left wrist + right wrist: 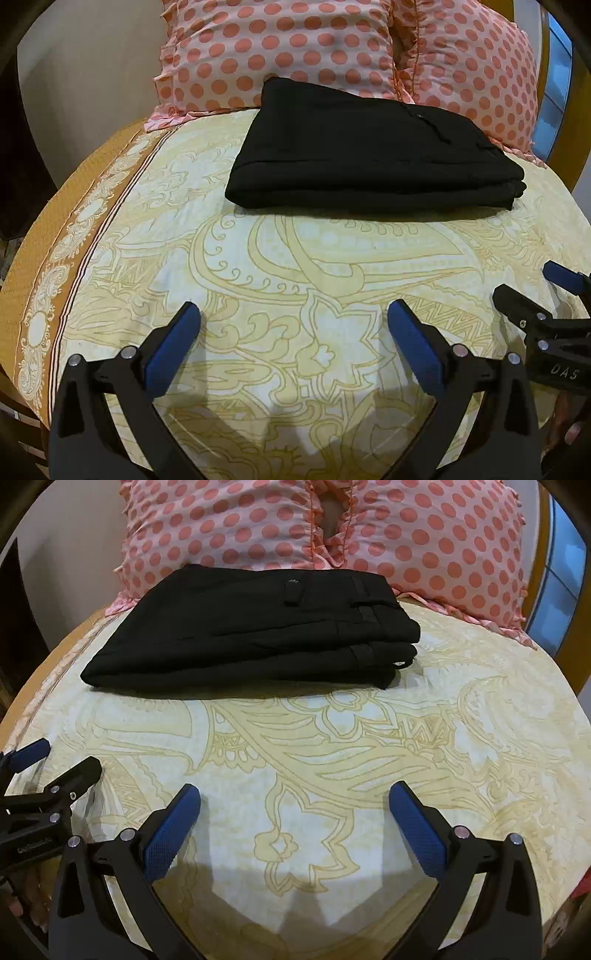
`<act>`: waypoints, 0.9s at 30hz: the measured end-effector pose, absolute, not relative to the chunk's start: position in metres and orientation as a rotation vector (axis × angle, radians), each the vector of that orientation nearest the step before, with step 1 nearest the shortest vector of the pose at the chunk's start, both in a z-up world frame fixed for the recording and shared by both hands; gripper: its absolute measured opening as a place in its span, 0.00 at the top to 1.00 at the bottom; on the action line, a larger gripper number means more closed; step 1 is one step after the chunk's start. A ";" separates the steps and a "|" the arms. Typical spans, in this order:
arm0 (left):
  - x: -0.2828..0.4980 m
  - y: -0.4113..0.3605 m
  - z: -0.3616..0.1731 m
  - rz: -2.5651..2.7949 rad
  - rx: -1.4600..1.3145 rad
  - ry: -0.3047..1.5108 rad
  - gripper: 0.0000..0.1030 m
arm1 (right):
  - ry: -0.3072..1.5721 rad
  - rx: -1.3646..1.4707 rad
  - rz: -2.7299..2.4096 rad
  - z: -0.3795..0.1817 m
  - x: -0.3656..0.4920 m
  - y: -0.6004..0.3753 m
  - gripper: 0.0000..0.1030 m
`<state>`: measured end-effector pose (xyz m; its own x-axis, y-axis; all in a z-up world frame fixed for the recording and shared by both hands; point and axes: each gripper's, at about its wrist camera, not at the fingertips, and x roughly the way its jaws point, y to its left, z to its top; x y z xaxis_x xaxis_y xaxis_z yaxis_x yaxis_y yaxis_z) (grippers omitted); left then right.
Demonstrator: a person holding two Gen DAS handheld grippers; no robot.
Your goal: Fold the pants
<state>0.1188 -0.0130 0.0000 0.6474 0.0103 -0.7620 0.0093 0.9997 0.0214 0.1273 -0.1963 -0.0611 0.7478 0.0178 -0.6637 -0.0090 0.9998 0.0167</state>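
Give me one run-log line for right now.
pants: folded stack on bedsheet, by pillows | left gripper: open, empty | right gripper: open, empty | neither touches pants

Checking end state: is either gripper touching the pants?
No. The folded pants lie near the pillows, while both the right gripper and left gripper sit open and clear of them.

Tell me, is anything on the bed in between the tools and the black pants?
No, nothing visible. Only bare patterned bedsheet lies between the open right tool, the open left tool and the folded black pants. The polka-dot pillows sit behind the pants.
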 end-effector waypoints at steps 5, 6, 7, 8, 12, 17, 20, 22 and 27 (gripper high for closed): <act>0.116 -0.014 0.000 0.004 0.022 0.850 0.02 | 0.728 0.015 0.006 -0.061 0.127 -0.197 0.01; 0.117 -0.015 0.000 0.003 0.022 0.850 0.02 | 0.730 0.015 0.005 -0.061 0.127 -0.197 0.01; 0.117 -0.015 0.000 0.001 0.022 0.850 0.02 | 0.730 0.014 0.006 -0.061 0.127 -0.197 0.01; 0.117 -0.015 0.000 0.000 0.023 0.849 0.02 | 0.730 0.013 0.006 -0.061 0.127 -0.197 0.01; 0.116 -0.014 -0.001 -0.003 0.021 0.848 0.02 | 0.730 0.013 0.006 -0.061 0.127 -0.198 0.01; 0.116 -0.014 -0.001 -0.003 0.021 0.848 0.02 | 0.730 0.013 0.006 -0.061 0.127 -0.198 0.01; 0.116 -0.014 -0.001 -0.003 0.021 0.848 0.02 | 0.730 0.013 0.006 -0.061 0.127 -0.198 0.01; 0.116 -0.014 -0.001 -0.003 0.021 0.848 0.02 | 0.730 0.013 0.007 -0.061 0.127 -0.198 0.01; 0.116 -0.014 -0.001 -0.003 0.021 0.848 0.02 | 0.730 0.013 0.006 -0.061 0.127 -0.198 0.01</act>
<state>0.1161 -0.0141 -0.0010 0.6614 0.0057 -0.7500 0.0108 0.9998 0.0172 0.1273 -0.1976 -0.0610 0.7453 0.0106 -0.6666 -0.0013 0.9999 0.0144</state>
